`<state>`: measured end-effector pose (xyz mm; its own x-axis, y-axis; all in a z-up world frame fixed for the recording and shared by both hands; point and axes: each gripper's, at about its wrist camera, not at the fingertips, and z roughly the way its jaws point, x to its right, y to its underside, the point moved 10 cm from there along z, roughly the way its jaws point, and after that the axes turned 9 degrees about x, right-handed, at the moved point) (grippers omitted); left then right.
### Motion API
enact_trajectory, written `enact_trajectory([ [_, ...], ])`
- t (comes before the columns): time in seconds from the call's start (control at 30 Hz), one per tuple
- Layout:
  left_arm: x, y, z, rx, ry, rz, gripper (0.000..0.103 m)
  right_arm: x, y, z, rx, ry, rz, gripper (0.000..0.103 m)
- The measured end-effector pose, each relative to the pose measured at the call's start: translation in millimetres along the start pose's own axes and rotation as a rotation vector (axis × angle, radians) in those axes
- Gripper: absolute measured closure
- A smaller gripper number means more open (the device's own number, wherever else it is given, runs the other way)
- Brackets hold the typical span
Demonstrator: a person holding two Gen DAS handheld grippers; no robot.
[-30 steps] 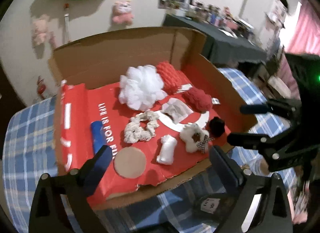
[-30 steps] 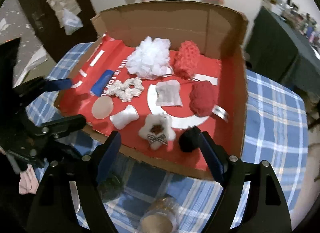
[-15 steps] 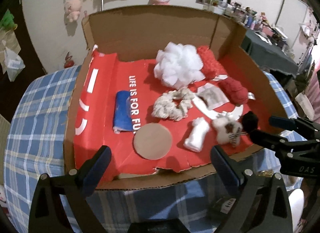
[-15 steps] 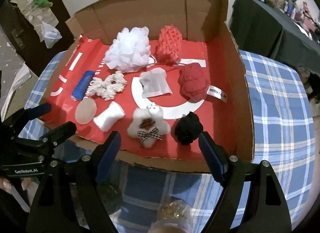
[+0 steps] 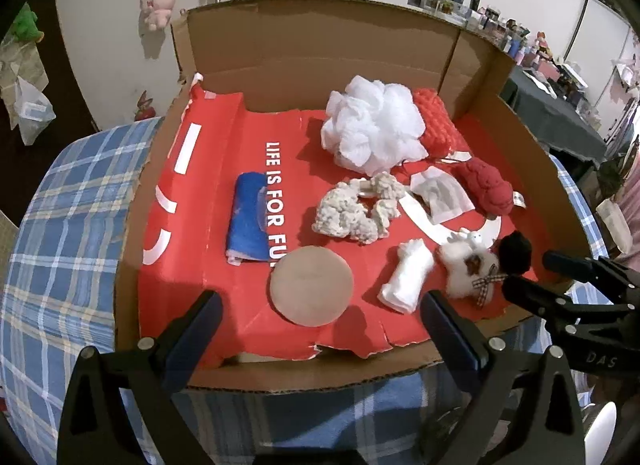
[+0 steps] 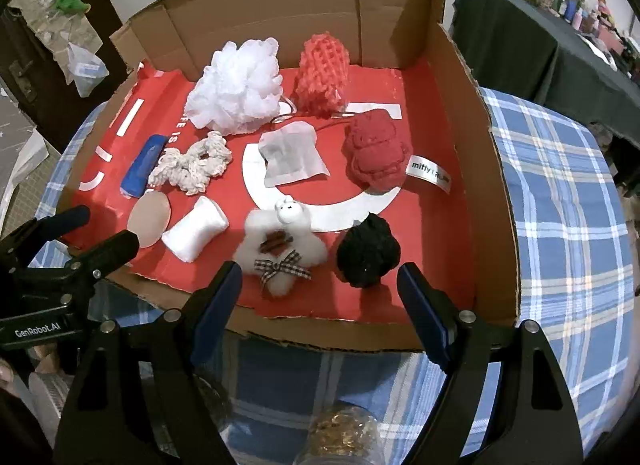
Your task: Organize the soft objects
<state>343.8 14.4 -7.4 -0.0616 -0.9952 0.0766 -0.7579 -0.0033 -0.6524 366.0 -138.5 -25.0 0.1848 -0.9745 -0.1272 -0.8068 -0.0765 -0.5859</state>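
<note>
Cardboard forms the open box [image 5: 312, 65] on the blue plaid table [image 5: 60, 225], and its red lining carries the soft things: a white mesh puff [image 5: 372, 129] at the back, a cream scrunchie [image 5: 356, 213] mid-floor, and a tan round pad [image 5: 311, 285] near the front edge. Both the left gripper [image 5: 318, 329] and the right gripper [image 6: 320, 289] hover spread wide and empty at that front edge, the right one just before a white fluffy toy [image 6: 282, 245] and black pompom [image 6: 368, 251].

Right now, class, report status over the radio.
Left gripper open, empty. Right gripper open, empty. Soft items lie in cardboard box. Nothing blocks the fingers.
</note>
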Motion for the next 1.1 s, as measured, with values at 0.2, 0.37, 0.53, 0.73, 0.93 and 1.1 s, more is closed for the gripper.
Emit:
enact_trajectory([
  [0.2, -0.5, 2.3, 2.1, -0.011, -0.02, 0.019, 0.002, 2.0, 0.7, 0.9, -0.004, 0.008, 0.005, 0.024],
  [0.37, -0.2, 3.1, 2.1, -0.012, -0.022, 0.022, 0.002, 2.2, 0.7, 1.1, -0.004, 0.008, 0.006, 0.024],
  [0.53, 0.0, 3.4, 2.3, -0.013, -0.019, 0.02, 0.002, 2.3, 0.8, 1.0, -0.004, 0.007, 0.006, 0.023],
  [0.73, -0.9, 4.4, 3.1, -0.018, -0.018, 0.011, 0.002, 1.8, 0.3, 1.7, -0.005, 0.008, 0.005, 0.024],
  [0.93, -0.2, 5.1, 3.3, -0.02, -0.017, 0.015, 0.002, 2.3, 0.2, 2.3, -0.006, 0.009, 0.004, 0.024],
  [1.1, -0.3, 5.4, 3.4, -0.021, -0.016, 0.01, 0.002, 2.2, -0.1, 2.2, -0.005, 0.008, 0.005, 0.024],
])
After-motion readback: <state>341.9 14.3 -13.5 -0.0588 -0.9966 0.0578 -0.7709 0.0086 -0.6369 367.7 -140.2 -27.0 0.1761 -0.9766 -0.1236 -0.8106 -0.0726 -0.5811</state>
